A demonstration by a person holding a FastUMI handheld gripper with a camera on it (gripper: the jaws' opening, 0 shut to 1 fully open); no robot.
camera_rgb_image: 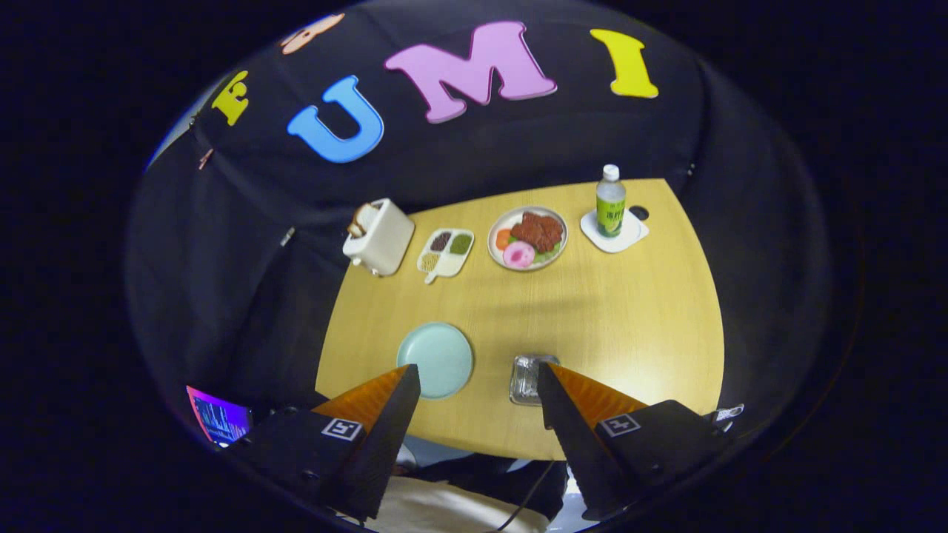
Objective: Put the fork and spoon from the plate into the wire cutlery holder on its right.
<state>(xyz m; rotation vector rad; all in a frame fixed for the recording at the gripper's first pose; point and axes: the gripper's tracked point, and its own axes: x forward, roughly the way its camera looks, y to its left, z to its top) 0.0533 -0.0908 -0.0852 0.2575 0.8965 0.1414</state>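
Hovering high above the near edge of the counter [592,311], the hand-held gripper [478,385] has its fingers spread wide apart with nothing between them. Just ahead of the left finger lies the plate [437,357], pale blue-green and round; no fork or spoon can be made out on it from this height. To the right of the plate, just ahead of the right finger, sits the holder [527,377], a small wire box whose near right corner is hidden by that fingertip; what is in it cannot be told. Plate and holder lie near each other but apart.

Along the far side of the counter stand, from left to right, a white toaster [379,237] with bread in its slot, a white divided dish [446,253] with four fillings, a food plate [528,237] with meat and a pink doughnut, and a bottle [611,201] standing upright on a white coaster [615,232]. These are well apart from the plate and holder.
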